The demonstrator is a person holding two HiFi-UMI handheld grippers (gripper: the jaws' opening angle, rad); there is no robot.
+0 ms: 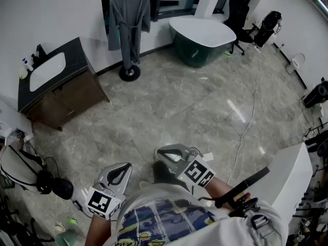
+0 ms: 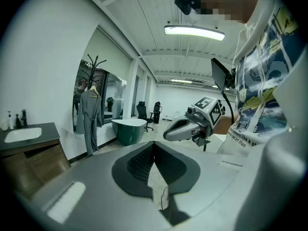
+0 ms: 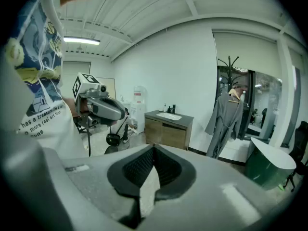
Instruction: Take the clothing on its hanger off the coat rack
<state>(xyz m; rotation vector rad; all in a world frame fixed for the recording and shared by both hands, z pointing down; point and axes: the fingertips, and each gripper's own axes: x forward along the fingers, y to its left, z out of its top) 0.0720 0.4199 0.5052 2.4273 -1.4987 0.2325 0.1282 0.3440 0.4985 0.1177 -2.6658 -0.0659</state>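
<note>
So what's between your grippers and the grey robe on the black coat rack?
Just bare grey marble floor before the long grey robe, in the head view.

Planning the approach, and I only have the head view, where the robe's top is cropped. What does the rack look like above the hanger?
Observer: In the left gripper view the coat rack ends in black branching prongs above the grey robe.
Operator: Is anything in the left jaws?
Observer: No, the left hand-held gripper has its jaws together on nothing.
Operator: And the right?
Observer: The right hand-held gripper is likewise closed and empty.
</note>
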